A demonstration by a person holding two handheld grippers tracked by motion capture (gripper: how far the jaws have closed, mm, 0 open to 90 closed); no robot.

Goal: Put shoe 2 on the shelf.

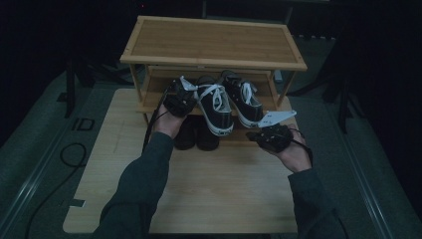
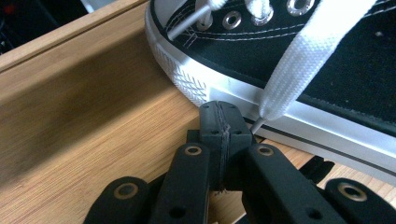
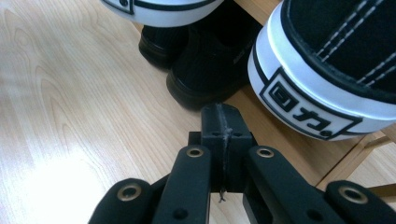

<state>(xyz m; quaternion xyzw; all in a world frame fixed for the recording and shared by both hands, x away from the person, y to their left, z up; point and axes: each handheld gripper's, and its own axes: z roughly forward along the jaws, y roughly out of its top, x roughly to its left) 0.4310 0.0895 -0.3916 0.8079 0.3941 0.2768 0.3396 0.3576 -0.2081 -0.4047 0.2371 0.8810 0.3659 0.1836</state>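
Sneaker [image 2: 299, 70] just ahead of shut left gripper [image 2: 220, 109], touching sole

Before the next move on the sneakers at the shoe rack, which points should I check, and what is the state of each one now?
1. Left gripper shut and holding nothing: ok.
2. Right gripper shut and holding nothing: ok.
3. White lace free of the left jaws: ok, it hangs just beside them.
4. Both sneakers, left one and right one, lie on the middle shelf: ok, heels overhang its front edge.
5. Dark shoes below stay out of the way: ok.
6. Top shelf bare: ok.
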